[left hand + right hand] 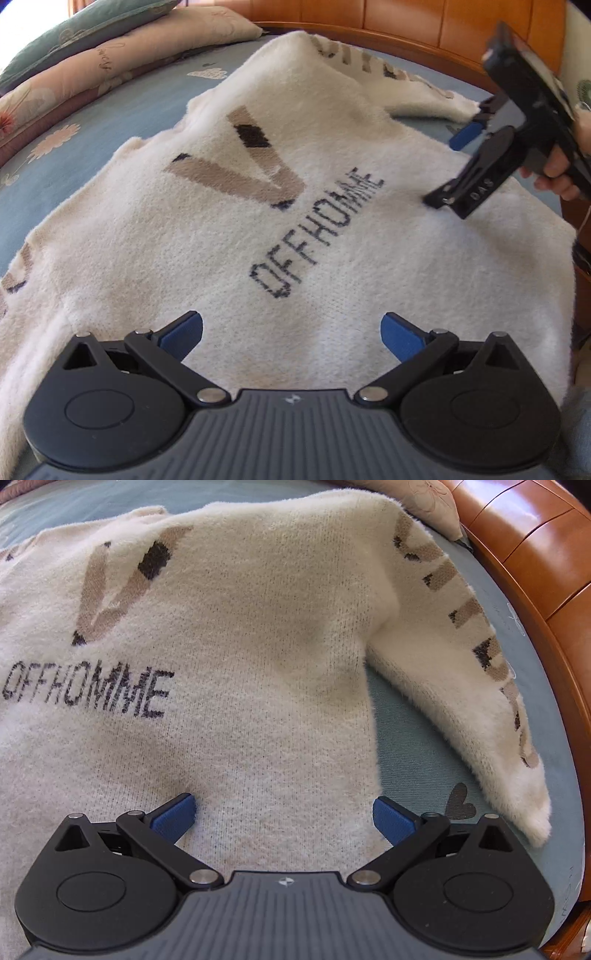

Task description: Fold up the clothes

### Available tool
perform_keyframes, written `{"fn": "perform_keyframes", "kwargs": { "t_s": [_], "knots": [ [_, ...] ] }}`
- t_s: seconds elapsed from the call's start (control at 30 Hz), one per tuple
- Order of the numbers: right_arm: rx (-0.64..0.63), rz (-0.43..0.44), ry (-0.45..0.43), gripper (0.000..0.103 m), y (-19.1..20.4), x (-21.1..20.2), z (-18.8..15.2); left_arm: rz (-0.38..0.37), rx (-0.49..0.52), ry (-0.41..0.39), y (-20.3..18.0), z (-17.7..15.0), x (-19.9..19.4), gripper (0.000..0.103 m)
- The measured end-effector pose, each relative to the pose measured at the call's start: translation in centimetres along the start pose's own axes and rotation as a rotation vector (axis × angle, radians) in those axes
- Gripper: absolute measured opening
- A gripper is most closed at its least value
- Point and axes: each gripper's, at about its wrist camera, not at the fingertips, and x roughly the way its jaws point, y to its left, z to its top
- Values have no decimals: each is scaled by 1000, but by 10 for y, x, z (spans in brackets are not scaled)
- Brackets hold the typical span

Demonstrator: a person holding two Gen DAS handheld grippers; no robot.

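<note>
- Cream sweater (229, 221), lettered OFFHOMME, spread flat on the bed (110, 110); its hem is hidden below both views.
- Left gripper (291, 334): fingers released, empty.
- Right gripper (283, 814): fingers released beside the sleeve (461, 686).

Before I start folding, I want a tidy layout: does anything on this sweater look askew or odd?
Nothing damaged. The cream sweater lies face up on the blue bedsheet, with soft wrinkles below the right armpit. Its right sleeve angles outward toward the wooden bed frame, not yet folded in.
</note>
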Motion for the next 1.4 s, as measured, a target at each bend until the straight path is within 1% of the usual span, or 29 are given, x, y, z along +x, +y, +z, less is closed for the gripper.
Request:
{"fn": "perform_keyframes", "kwargs": {
  "t_s": [0.03,0.07,0.1,0.17,0.23,0.37,0.43,0.5,0.57,0.6,0.63,0.7,0.77,0.83,0.87,0.93,0.97,1.0,1.07,1.13,1.2,1.23,1.3,1.33,1.4],
  "knots": [
    [15,1,-1,103,1,1,2,-25,51,31,-10,-4,5,102],
    [31,1,-13,102,0,-2,4,-34,81,62,-16,-8,10,102],
    [49,-7,-39,102,-3,-8,5,-35,66,60,-17,-14,10,103],
    [90,-33,-84,103,-9,-15,9,-52,-4,67,-9,-21,7,103],
    [134,-44,-93,103,-15,-10,16,-48,7,87,-7,-25,3,103],
    [170,45,-39,103,-3,22,23,-40,21,126,-2,-36,-4,103],
    [188,51,-52,103,-3,21,19,-40,21,147,1,-41,-8,103],
    [203,81,-25,103,-9,17,10,-32,15,169,2,-42,-10,103],
    [184,101,9,103,-11,10,1,-13,24,193,-1,-36,-12,102],
    [161,110,8,103,-10,5,-2,-1,36,192,-4,-33,-14,102],
    [127,117,-7,103,-7,-1,-3,7,52,169,-9,-31,-17,102],
    [57,148,-64,103,3,-11,-4,-13,85,117,-19,-25,-20,102],
    [-21,170,-78,103,18,-9,-3,-52,109,101,-29,-20,-16,102],
    [-93,189,-72,103,36,-3,-6,-65,116,148,-38,-23,-5,102],
    [-105,198,-71,103,41,-1,-10,-61,104,166,-39,-29,-3,102],
    [-86,219,-68,103,37,0,-11,-48,53,176,-38,-44,-7,102],
    [-76,232,-62,103,33,0,-12,-41,15,188,-38,-51,-11,102],
    [-77,246,-58,103,30,0,-13,-31,1,207,-40,-56,-16,102],
    [-90,274,-60,103,25,0,-18,-14,4,247,-47,-64,-25,102],
    [-110,285,-60,103,25,-2,-20,4,31,274,-56,-63,-32,102],
    [-126,281,-56,103,26,-8,-17,-5,28,276,-62,-56,-36,102],
    [-142,288,-72,103,28,-13,-17,-16,19,260,-64,-51,-37,102],
    [-209,352,-117,103,37,-26,-19,-17,16,241,-70,-43,-31,102],
    [-245,390,-138,103,43,-32,-20,-11,18,247,-73,-42,-25,102],
    [-334,447,-120,103,58,-32,-30,3,16,260,-76,-45,-15,103]
  ]
}}
